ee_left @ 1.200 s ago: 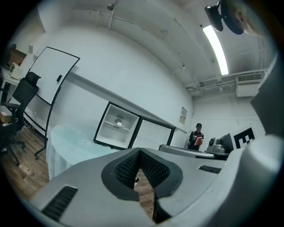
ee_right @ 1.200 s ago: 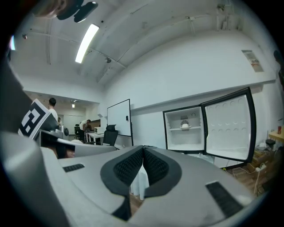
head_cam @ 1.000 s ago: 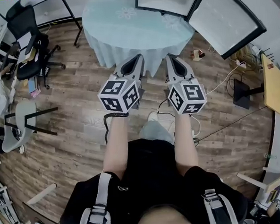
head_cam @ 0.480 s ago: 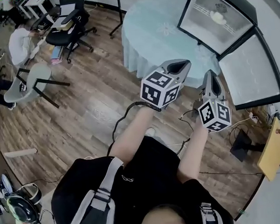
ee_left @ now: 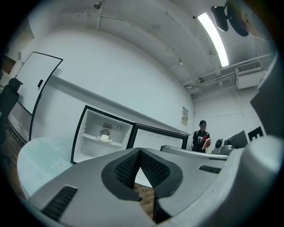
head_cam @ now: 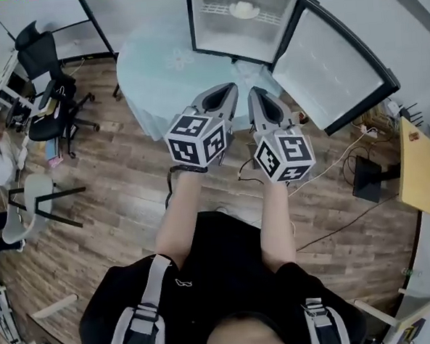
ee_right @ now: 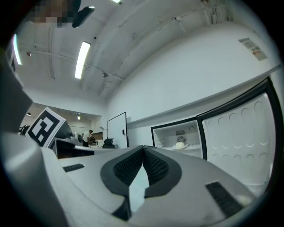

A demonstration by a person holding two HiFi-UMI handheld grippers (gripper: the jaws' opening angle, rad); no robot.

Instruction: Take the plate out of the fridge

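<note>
The small fridge [head_cam: 236,21] stands open on the far side of the round table, its door [head_cam: 332,69] swung out to the right. A white plate [head_cam: 244,10] with something pale on it sits on the upper shelf; it also shows in the left gripper view as the plate [ee_left: 104,138] and in the right gripper view as the plate [ee_right: 180,144]. My left gripper [head_cam: 227,94] and right gripper [head_cam: 258,99] are held side by side above the floor, short of the table, both shut and empty, pointing toward the fridge.
A round table with a pale blue cloth [head_cam: 158,69] stands between me and the fridge. Office chairs [head_cam: 46,91] and a grey chair [head_cam: 31,201] stand at the left. Cables [head_cam: 335,229] lie on the wood floor at the right, near a wooden board [head_cam: 418,166].
The head view has swung back from the right, so the fridge sits straight ahead at the top. Both grippers are level again, side by side and closer to the table. Jaws stayed shut.
</note>
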